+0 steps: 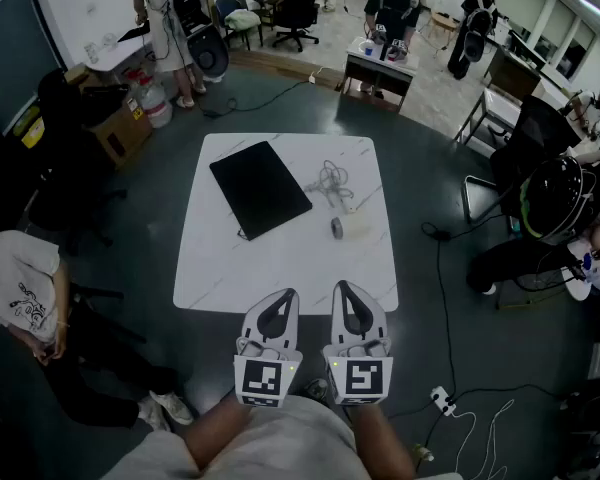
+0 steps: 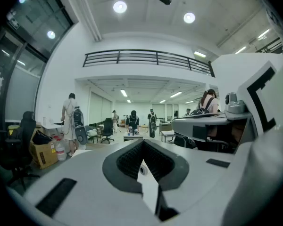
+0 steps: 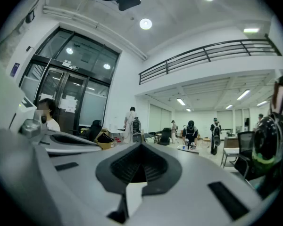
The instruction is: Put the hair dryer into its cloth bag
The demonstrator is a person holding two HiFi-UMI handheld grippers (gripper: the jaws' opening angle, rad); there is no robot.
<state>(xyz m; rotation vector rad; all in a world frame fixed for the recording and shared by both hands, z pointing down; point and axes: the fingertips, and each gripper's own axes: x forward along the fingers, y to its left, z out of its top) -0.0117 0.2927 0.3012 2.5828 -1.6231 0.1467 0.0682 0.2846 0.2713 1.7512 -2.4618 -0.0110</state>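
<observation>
Holding level at the near bench (image 1: 280, 268) edge, left tongs (image 1: 286, 298) and right tongs (image 1: 344, 290) are both closed, nothing between them. Just ahead of the right tongs lies the white hair dryer (image 1: 352, 227), its coiled cord (image 1: 328, 180) beyond it. Ahead-left of the left tongs lies the flat black cloth bag (image 1: 260, 188), apart from the dryer. Likely best: left spreads the bag mouth (which side, can't tell), right takes the dryer body, minding the loose cord. Seated and standing people are farther off, not blocking.
</observation>
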